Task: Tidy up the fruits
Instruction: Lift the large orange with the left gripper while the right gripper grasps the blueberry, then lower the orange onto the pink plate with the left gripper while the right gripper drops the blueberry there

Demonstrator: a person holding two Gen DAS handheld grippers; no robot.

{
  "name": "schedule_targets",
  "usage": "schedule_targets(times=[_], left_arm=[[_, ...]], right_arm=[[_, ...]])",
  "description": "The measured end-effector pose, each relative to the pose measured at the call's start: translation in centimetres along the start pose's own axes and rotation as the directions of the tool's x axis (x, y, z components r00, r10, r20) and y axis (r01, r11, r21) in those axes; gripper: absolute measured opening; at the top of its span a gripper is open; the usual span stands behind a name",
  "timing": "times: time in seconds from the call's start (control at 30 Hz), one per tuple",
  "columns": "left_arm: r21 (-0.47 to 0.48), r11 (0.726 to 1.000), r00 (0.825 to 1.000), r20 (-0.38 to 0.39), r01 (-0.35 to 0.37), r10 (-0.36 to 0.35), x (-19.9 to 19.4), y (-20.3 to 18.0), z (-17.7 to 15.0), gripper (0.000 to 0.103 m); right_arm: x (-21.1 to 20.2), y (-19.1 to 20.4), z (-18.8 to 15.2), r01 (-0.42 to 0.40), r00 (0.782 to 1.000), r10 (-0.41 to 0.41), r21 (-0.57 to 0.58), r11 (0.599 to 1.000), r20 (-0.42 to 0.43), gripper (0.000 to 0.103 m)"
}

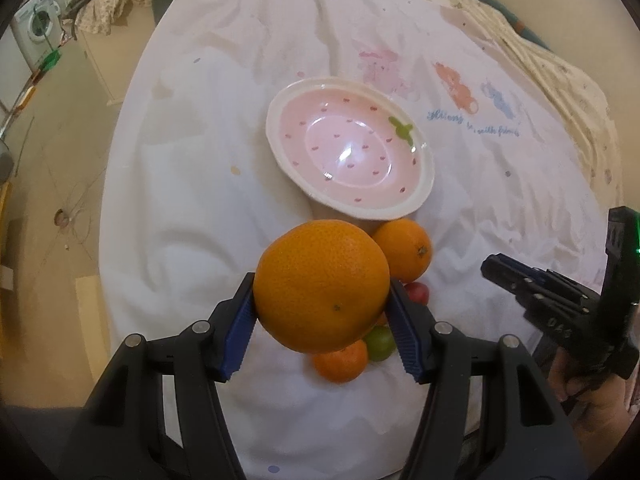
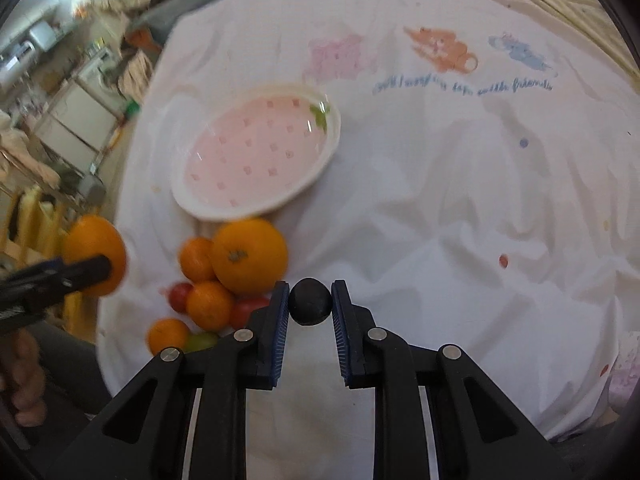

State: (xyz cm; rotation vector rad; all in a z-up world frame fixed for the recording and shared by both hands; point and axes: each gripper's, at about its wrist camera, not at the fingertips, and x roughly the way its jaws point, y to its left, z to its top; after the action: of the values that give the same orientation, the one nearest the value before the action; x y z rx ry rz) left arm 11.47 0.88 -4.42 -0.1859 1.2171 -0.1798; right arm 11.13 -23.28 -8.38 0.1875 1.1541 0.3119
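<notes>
Two tongs, both loaded. Left tongs [image 1: 322,312] half open, pads clamping a large orange [image 1: 322,286] above the fruit pile [image 2: 216,284]; pink bowl [image 1: 348,156] just beyond. Right tongs [image 2: 310,304] closed tight on a small dark round fruit [image 2: 310,302], pile to their left.

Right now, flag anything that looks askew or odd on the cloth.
The pink strawberry-pattern bowl sits tilted, its near rim propped on something beneath it, above the fruit pile. The bowl is empty.
</notes>
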Motion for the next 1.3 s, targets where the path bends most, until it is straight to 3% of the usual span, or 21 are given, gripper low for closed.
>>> schedule_targets(times=[0.1, 0.23, 0.5, 0.93, 1.3], left_arm=[[-0.008, 1.0, 1.0, 0.008, 0.027, -0.027, -0.4, 0.0, 0.8, 0.058], [0.028, 1.0, 1.0, 0.027, -0.006, 0.005, -0.9, -0.9, 2.4, 0.058], [0.077, 0.997, 0.999, 0.026, -0.029, 0.027, -0.2, -1.9, 6.4, 0.058], [0.168, 0.983, 0.996, -0.026, -0.075, 0.08, 5.2, -3.0, 11.1, 0.058], [0.171, 0.984, 0.994, -0.092, -0.043, 0.059, 10.4, -2.0, 12.5, 0.058]], right_arm=[[-2.0, -0.3, 1.3, -0.053, 0.997, 0.051, 0.026, 0.998, 0.051, 0.023], [-3.6, 0.6, 3.8, -0.085, 0.989, 0.084, 0.005, 0.996, 0.118, 0.023], [-3.9, -0.2, 8.8, -0.105, 0.982, 0.104, -0.004, 0.995, 0.158, 0.023], [1.5, -1.6, 14.4, -0.104, 0.991, 0.103, 0.015, 0.994, 0.091, 0.023], [8.2, -2.2, 17.1, -0.154, 0.987, 0.156, 0.05, 0.987, -0.032, 0.023]])
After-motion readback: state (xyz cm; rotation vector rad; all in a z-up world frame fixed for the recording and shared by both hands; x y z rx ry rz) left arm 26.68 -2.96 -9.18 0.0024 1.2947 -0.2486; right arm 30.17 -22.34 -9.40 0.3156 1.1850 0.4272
